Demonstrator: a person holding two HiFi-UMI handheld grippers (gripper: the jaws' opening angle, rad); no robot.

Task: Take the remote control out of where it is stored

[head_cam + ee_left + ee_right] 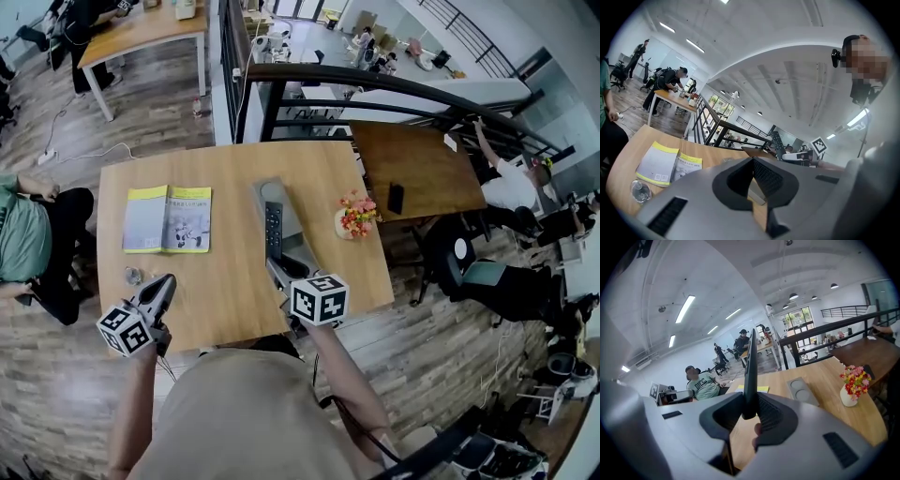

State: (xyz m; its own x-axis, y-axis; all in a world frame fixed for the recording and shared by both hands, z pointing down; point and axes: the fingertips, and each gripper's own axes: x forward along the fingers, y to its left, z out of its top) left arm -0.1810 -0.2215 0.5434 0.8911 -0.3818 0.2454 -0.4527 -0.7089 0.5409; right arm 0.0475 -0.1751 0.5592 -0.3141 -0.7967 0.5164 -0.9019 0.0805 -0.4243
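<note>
Print on the booklet (pixel 168 219) is too small to read. The right gripper (pixel 749 411) is clamped on the bottom end of the black remote control (pixel 273 230), held upright and clear of the gray tray (pixel 277 191); the right gripper view shows it edge-on. Left of the tray, the left gripper (pixel 753 161) has its jaws together, empty

Bright overhead strip lights (pixel 685 308); soft shadows; heavy fisheye edge distortion.
</note>
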